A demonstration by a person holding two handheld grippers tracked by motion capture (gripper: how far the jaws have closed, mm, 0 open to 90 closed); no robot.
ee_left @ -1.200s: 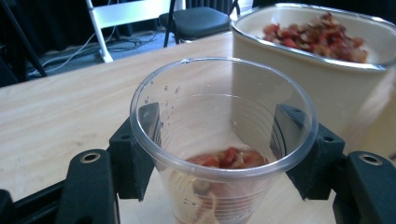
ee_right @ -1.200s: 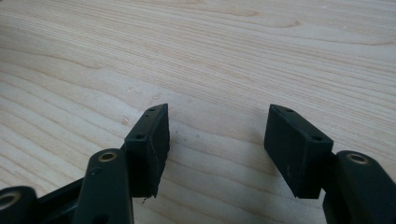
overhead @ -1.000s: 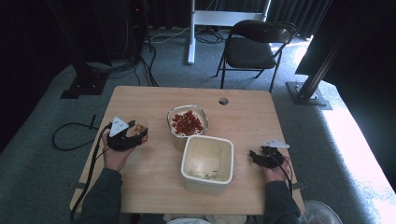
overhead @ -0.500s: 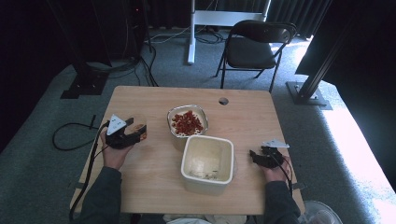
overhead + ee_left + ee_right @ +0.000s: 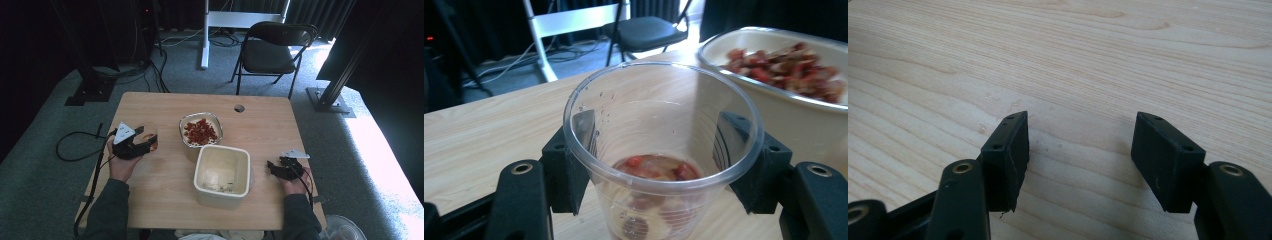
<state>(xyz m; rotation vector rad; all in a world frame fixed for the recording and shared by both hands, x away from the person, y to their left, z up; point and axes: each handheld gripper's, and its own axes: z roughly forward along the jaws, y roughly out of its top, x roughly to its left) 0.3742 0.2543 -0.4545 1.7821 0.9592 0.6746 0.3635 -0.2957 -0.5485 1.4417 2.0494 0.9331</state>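
Note:
A clear plastic cup [image 5: 659, 150] with a few red pieces and some liquid at its bottom stands upright between the black pads of my left gripper [image 5: 654, 155], which is shut on its sides. In the high view that cup [image 5: 150, 135] and left gripper [image 5: 146, 144] are at the table's left side. To their right is a bowl of red chopped pieces [image 5: 201, 131], whose rim [image 5: 744, 37] is close to the cup. A white square tub [image 5: 222, 170] stands in front of the bowl. My right gripper [image 5: 274, 168] rests low over bare wood, open with nothing between its fingers [image 5: 1080, 150].
The wooden table [image 5: 165, 200] has a round cable hole [image 5: 239, 108] near its far edge. A black folding chair [image 5: 272, 50] stands behind the table. A cable [image 5: 75, 145] trails off the left edge to the floor.
The left gripper with the cup has shifted very slightly to the left. The right hand has kept still.

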